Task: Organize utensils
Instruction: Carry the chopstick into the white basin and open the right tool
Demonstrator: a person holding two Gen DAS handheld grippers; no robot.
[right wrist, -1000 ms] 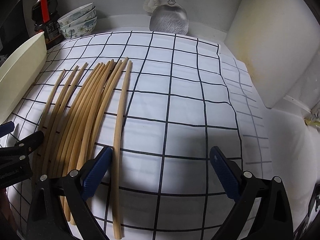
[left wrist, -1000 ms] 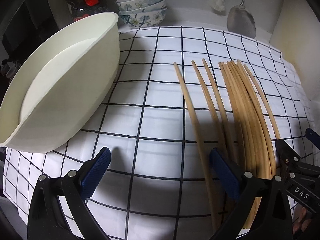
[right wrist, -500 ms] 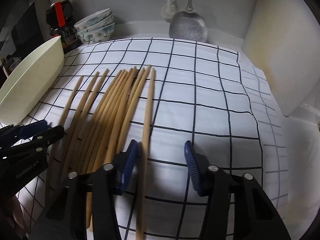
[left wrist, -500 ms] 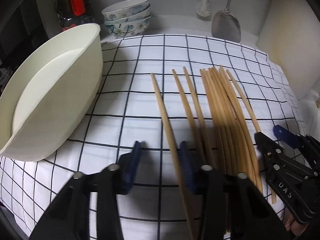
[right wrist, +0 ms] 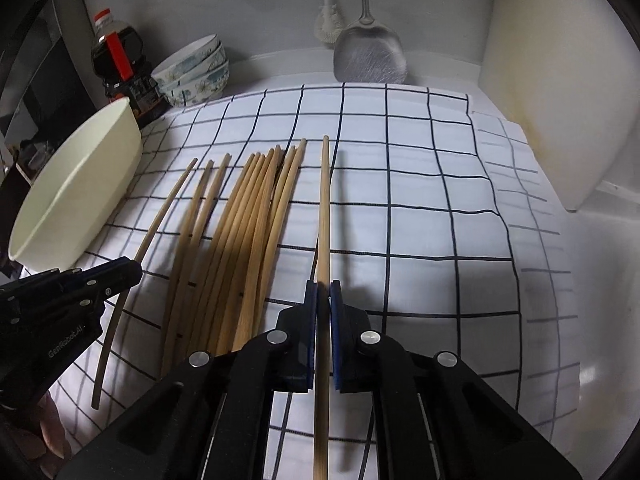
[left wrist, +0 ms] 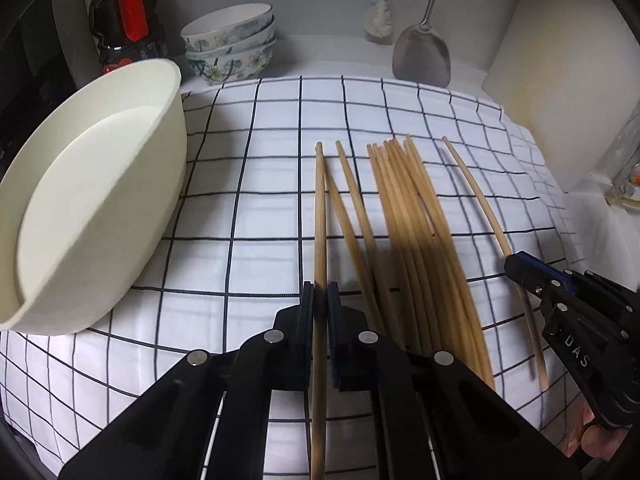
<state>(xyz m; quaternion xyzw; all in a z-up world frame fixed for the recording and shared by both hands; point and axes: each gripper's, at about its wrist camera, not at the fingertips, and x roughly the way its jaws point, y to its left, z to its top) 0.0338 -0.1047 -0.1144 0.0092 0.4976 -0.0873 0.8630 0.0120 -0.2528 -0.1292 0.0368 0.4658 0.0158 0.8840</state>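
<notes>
Nearest each lens, the left gripper [left wrist: 320,300] and right gripper [right wrist: 323,292] are each clamped on one chopstick [left wrist: 319,216] at opposite edges of the chopstick bundle [right wrist: 248,232] on the checked cloth [right wrist: 420,200]. Pickup looks done; next, presumably, carrying both toward the cream bowl [left wrist: 92,200] beyond.

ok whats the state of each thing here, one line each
left tool: shut on the leftmost chopstick
right tool: shut on the rightmost chopstick
chopstick bundle: loose, flat on the checked cloth
cream basin: empty, tilted on its side
patterned bowls: stacked, upright
sauce bottle: upright
metal spatula: leaning on the back wall
</notes>
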